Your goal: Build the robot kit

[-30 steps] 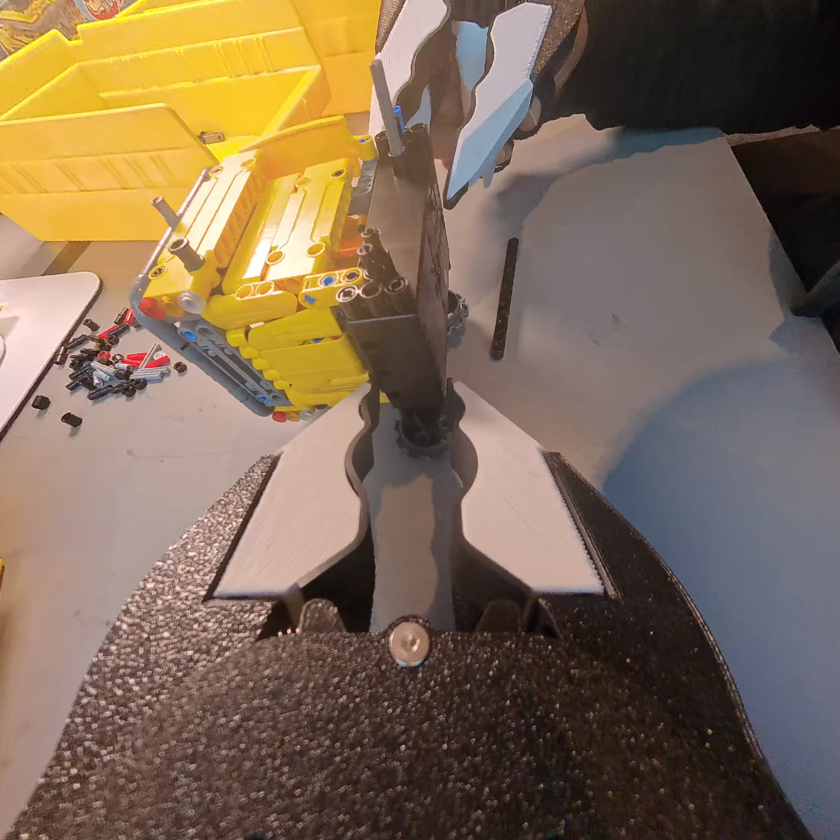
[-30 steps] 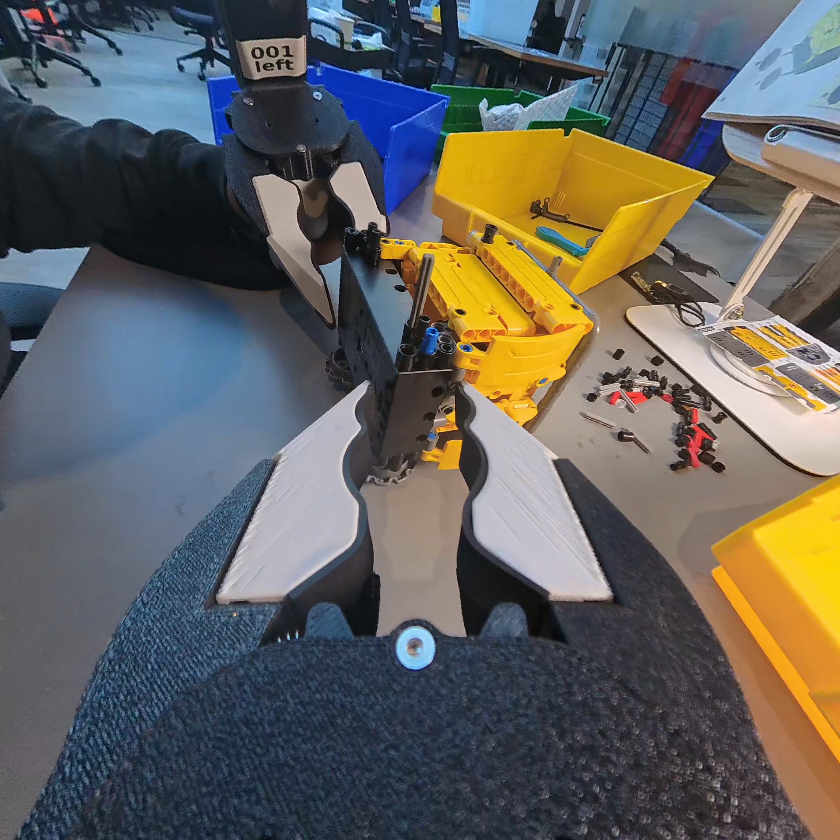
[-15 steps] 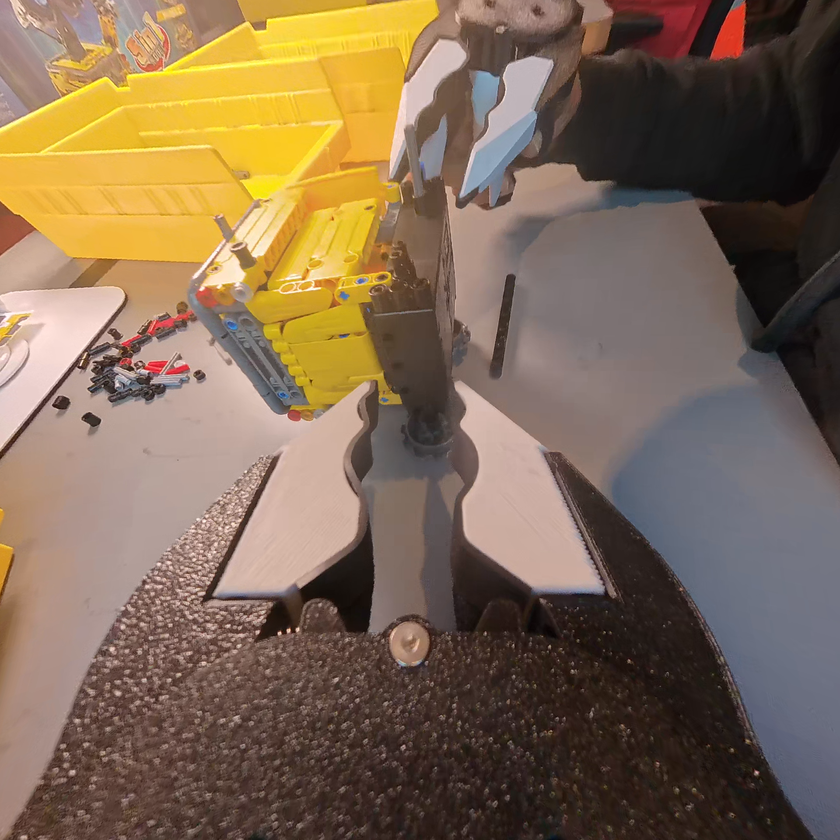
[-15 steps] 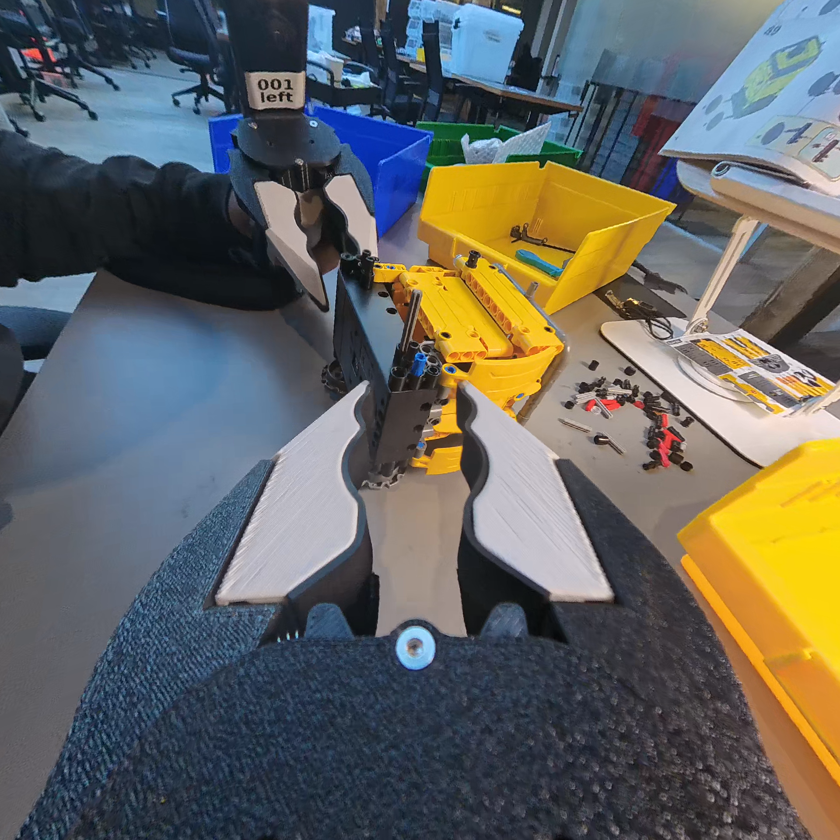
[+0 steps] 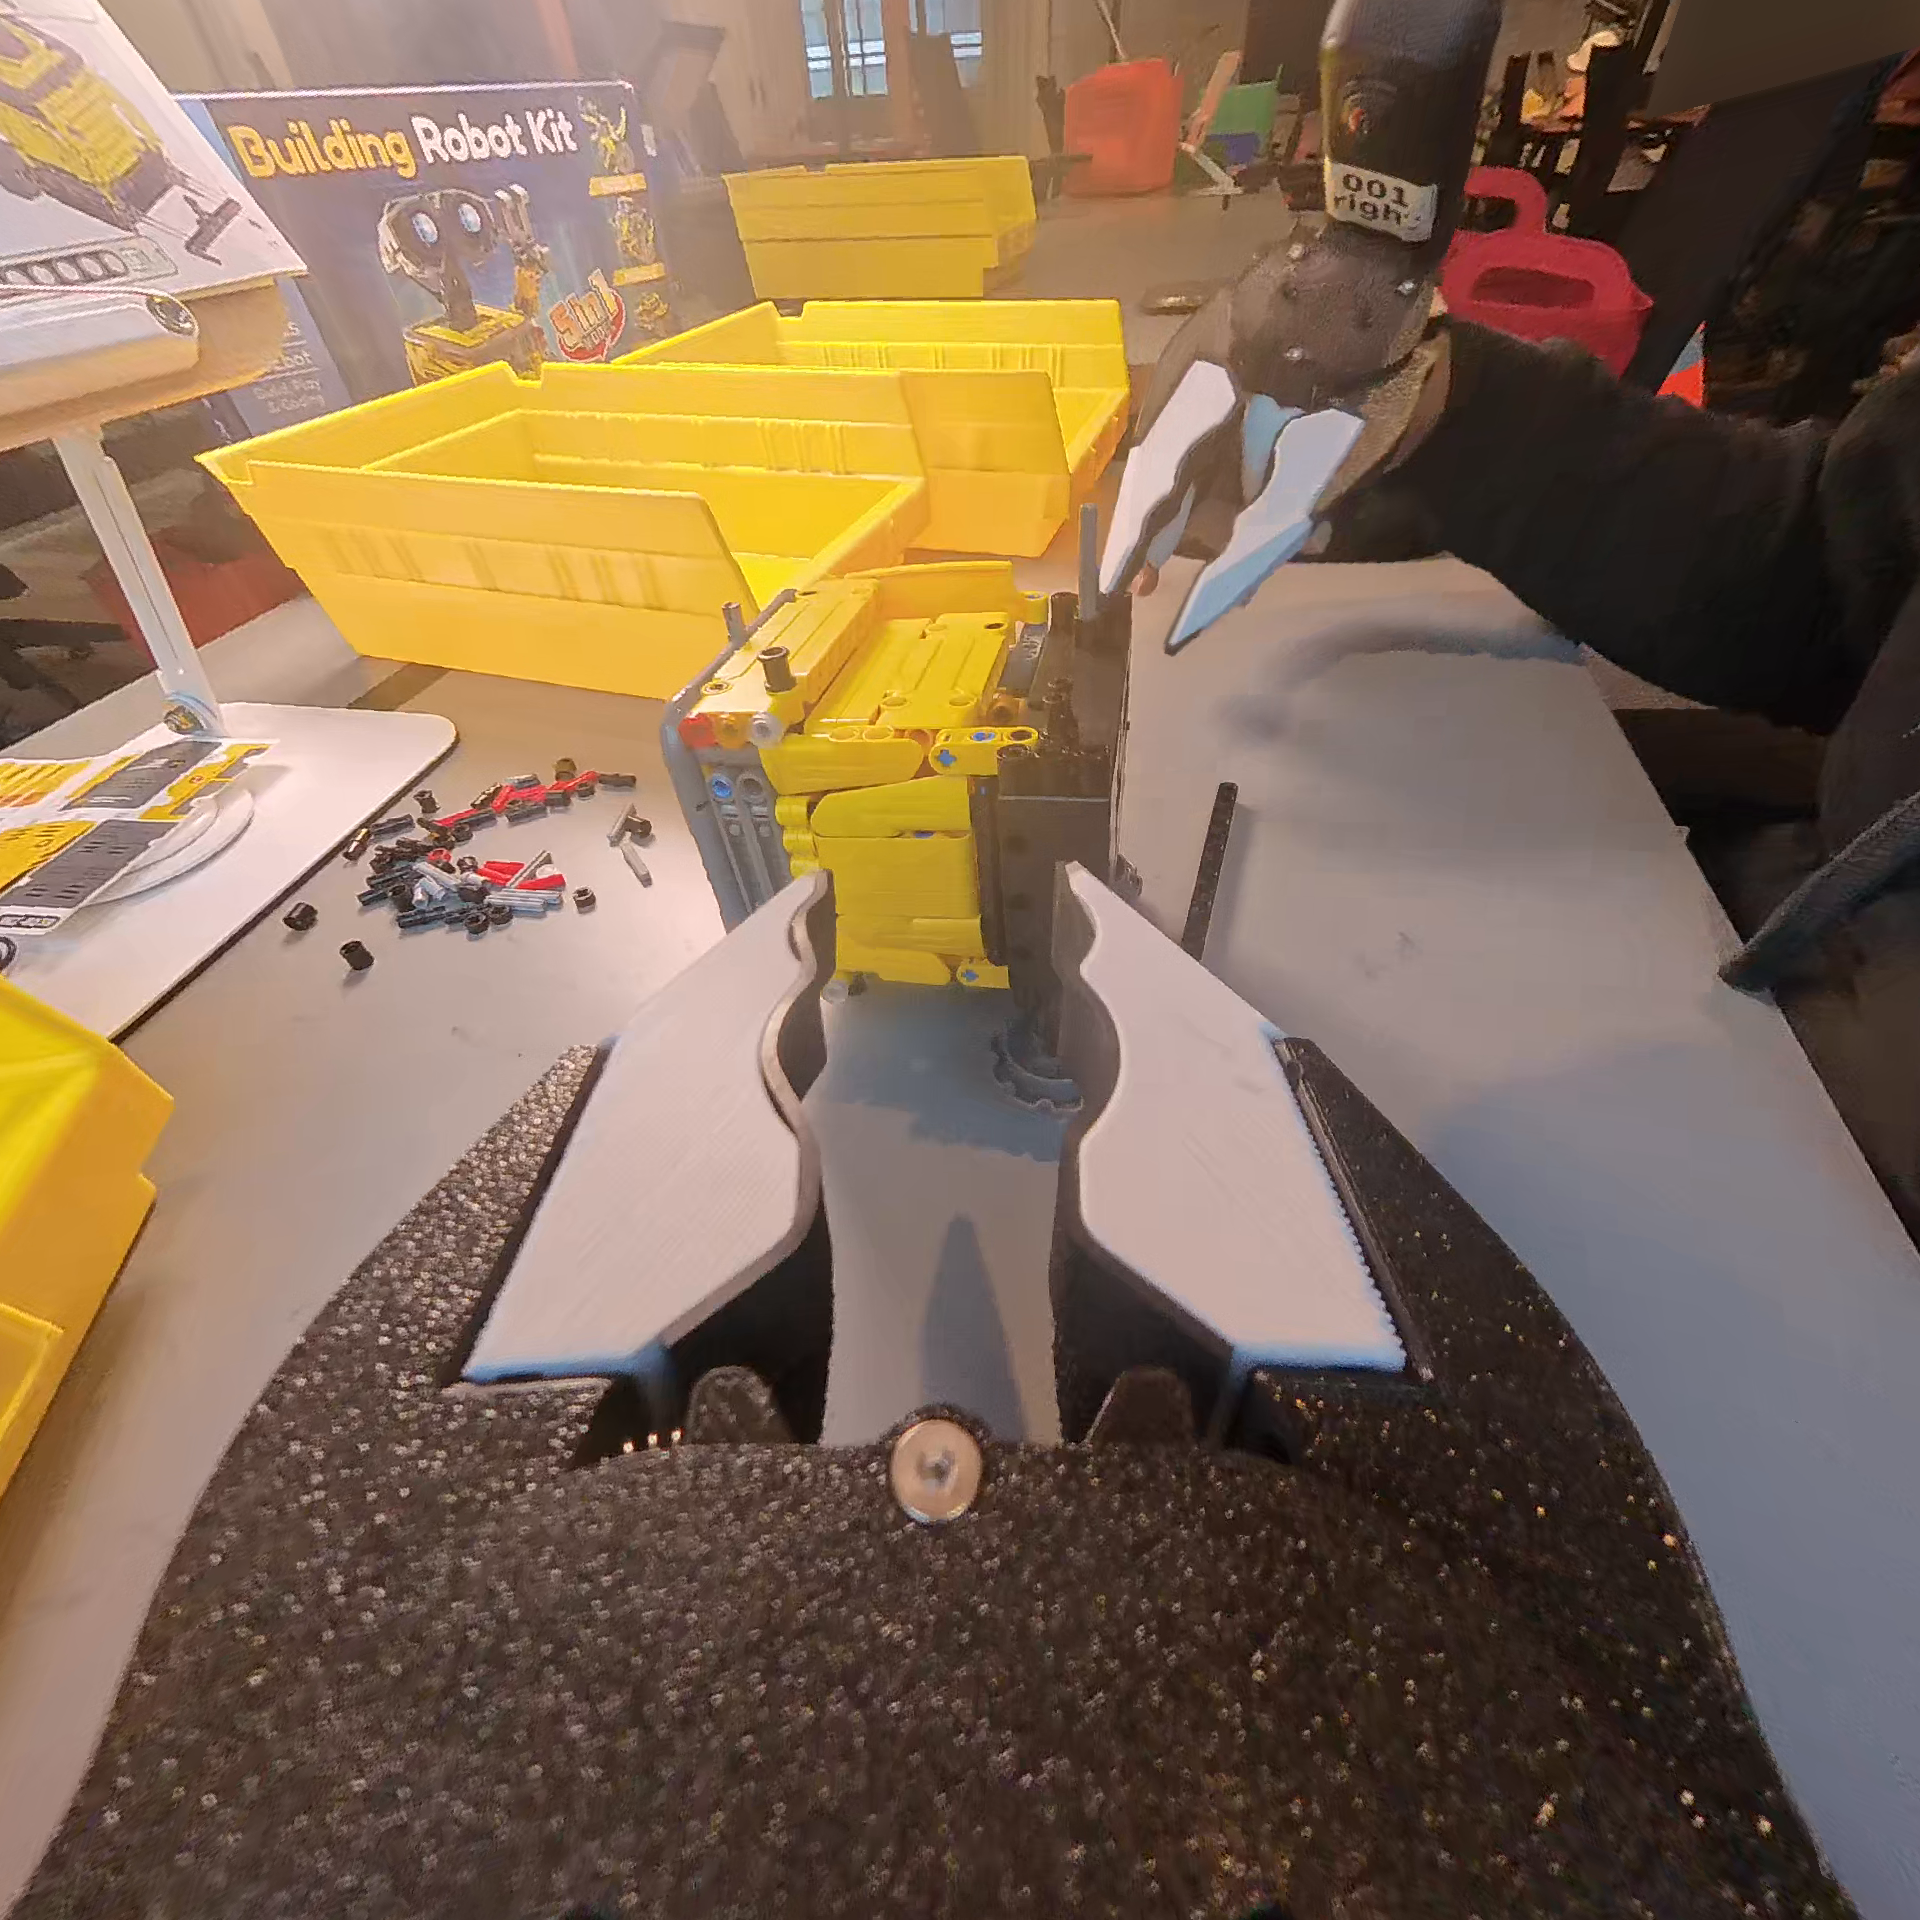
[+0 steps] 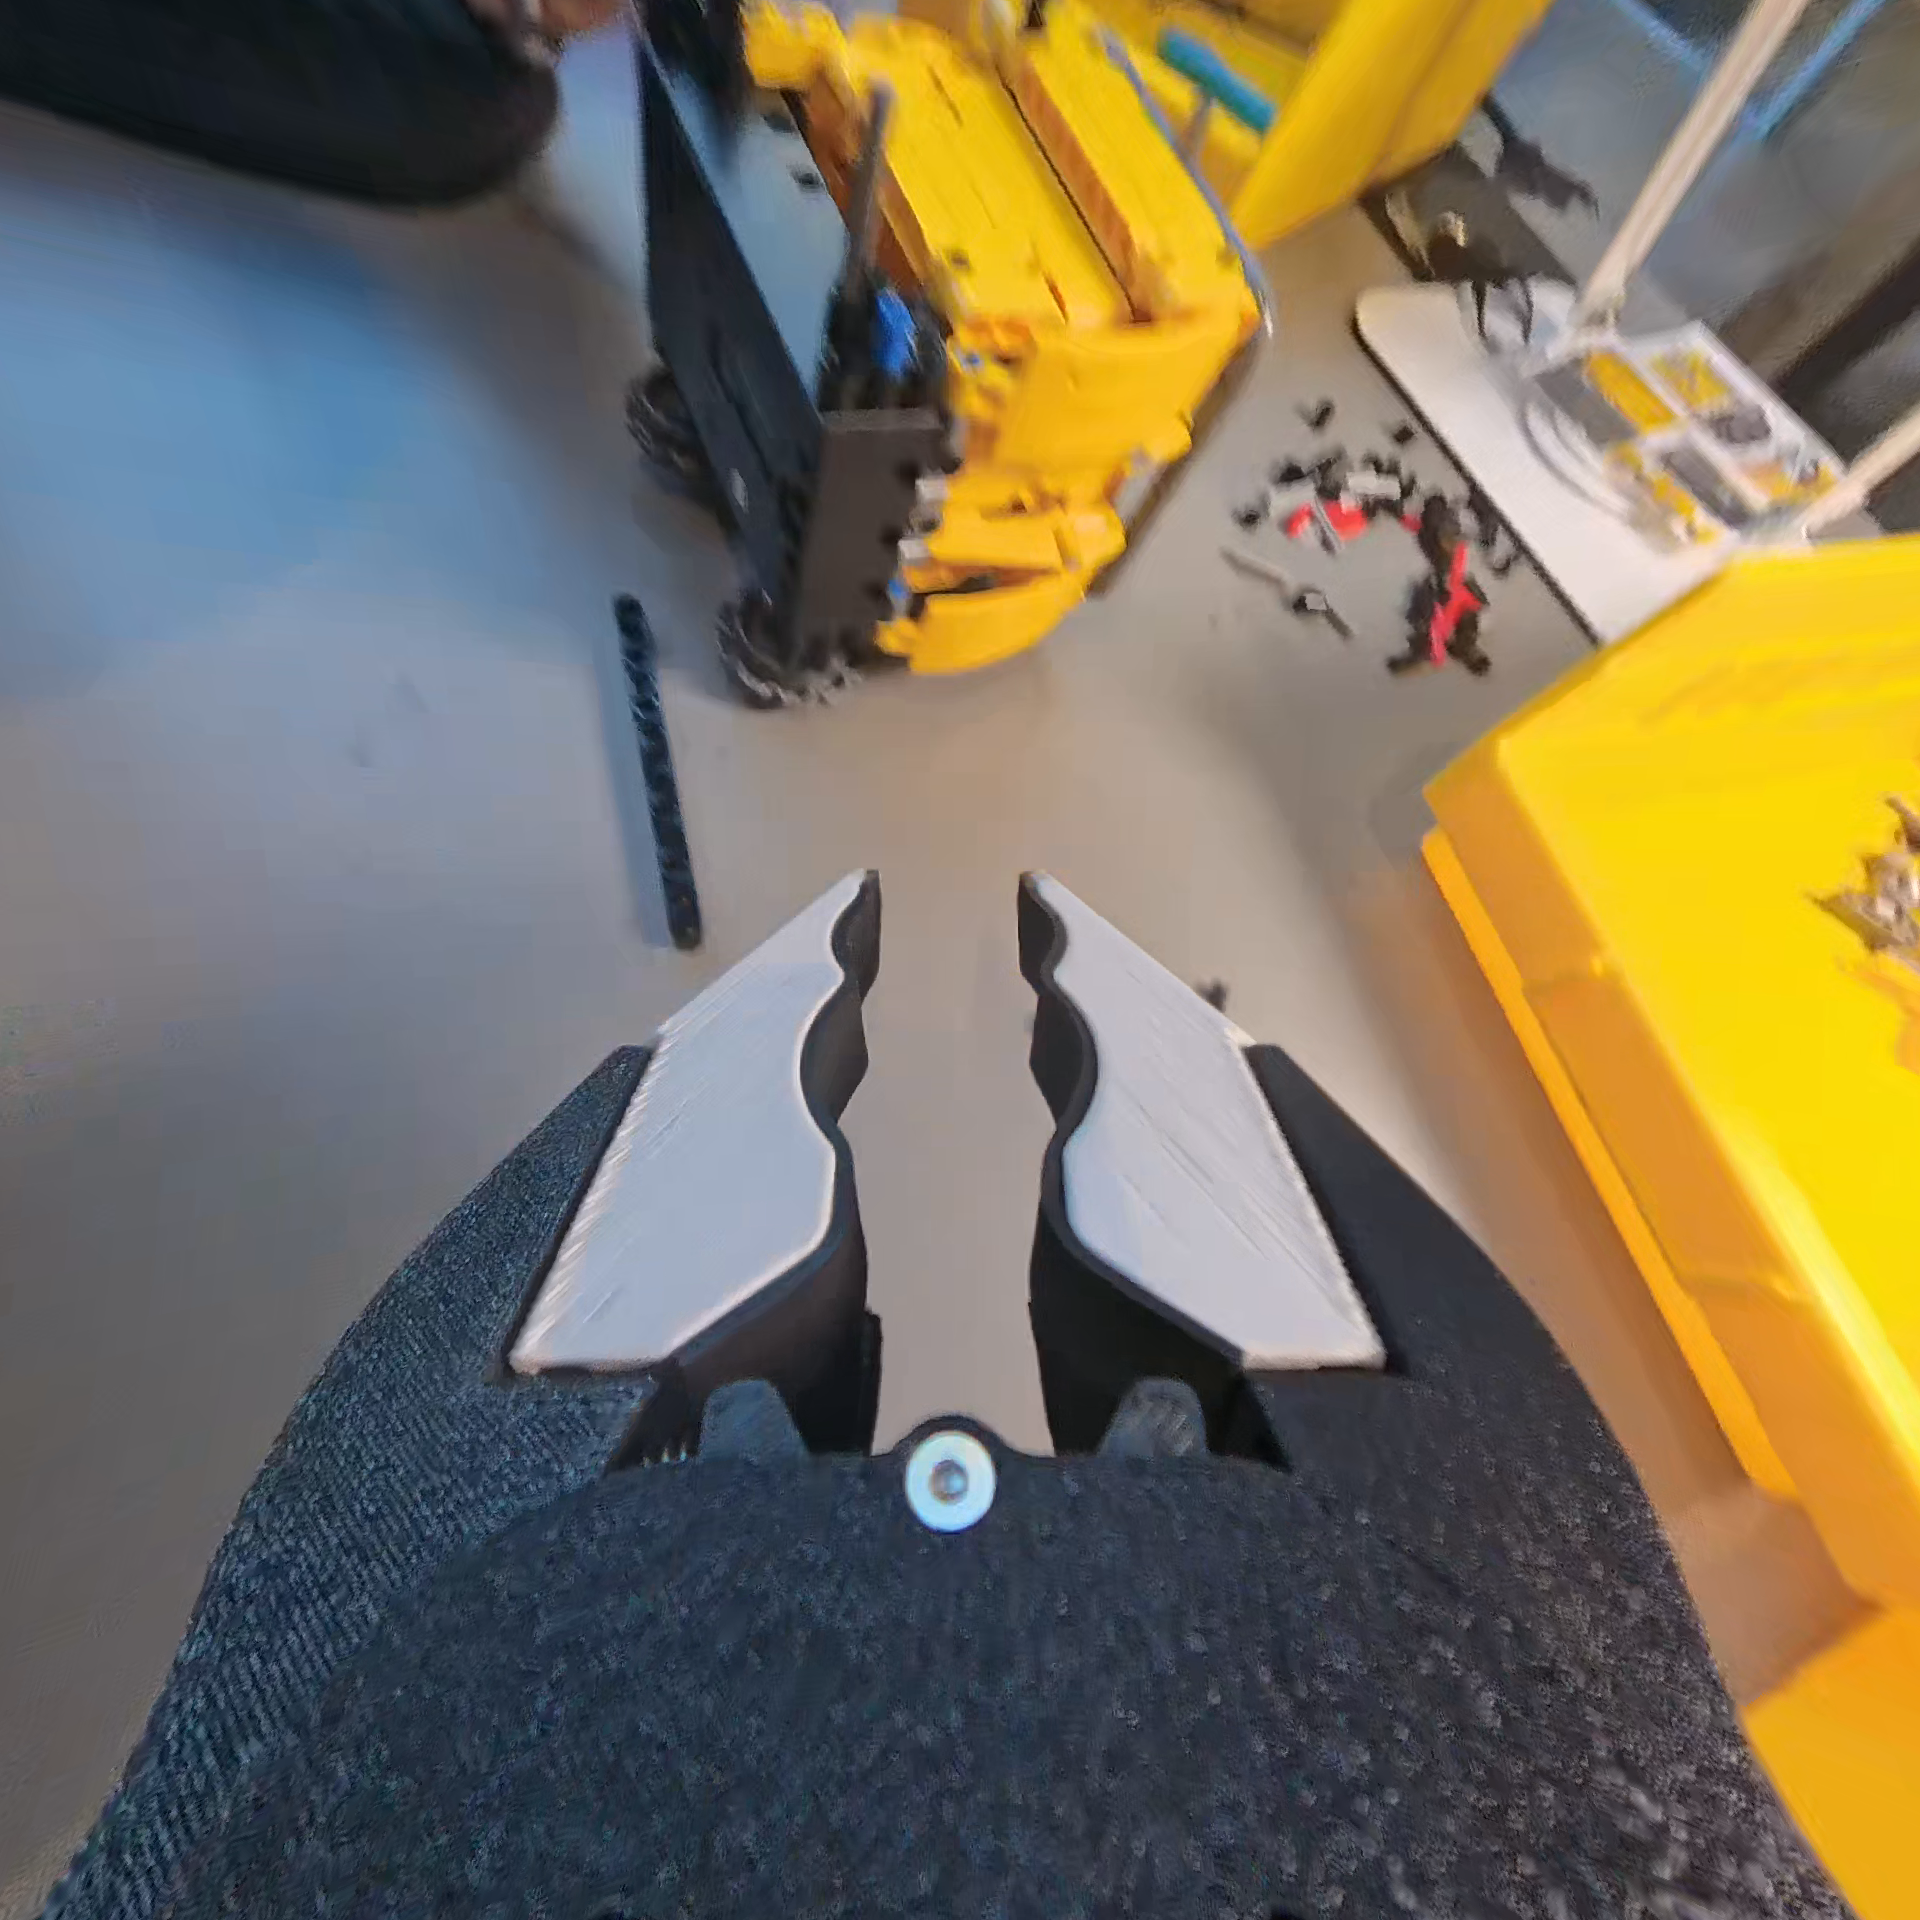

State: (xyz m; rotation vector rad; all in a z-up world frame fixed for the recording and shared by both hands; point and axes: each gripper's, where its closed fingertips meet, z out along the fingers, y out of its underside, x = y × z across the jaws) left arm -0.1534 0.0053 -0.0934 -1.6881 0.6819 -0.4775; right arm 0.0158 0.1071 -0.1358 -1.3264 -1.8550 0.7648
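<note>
A yellow and black brick-built model (image 5: 894,831) stands on the grey table (image 5: 1455,1039), with a thin grey axle (image 5: 1086,561) sticking up from its black far end. My left gripper (image 5: 948,894) is open. The model's near end stands between its fingertips, and the pads do not press on it. My right gripper (image 6: 948,883) is open and empty over bare table, well back from the model (image 6: 935,416). In the left wrist view the right gripper (image 5: 1148,613) hangs above the model's far end. A long black beam (image 6: 655,769) lies on the table to the left of the right gripper's fingers.
Yellow bins stand behind the model (image 5: 582,540) and at the right of the right wrist view (image 6: 1714,987). Small loose black, red and grey parts (image 5: 468,862) lie left of the model. A white stand base with leaflets (image 5: 260,779) and a kit box (image 5: 436,229) are at the left. My hands' fingertips stand some 20 cm from each other.
My left jaws have opened off the model's black end. My right gripper has let go of the model's other end, drawn back from it, and its jaws have narrowed on nothing.
</note>
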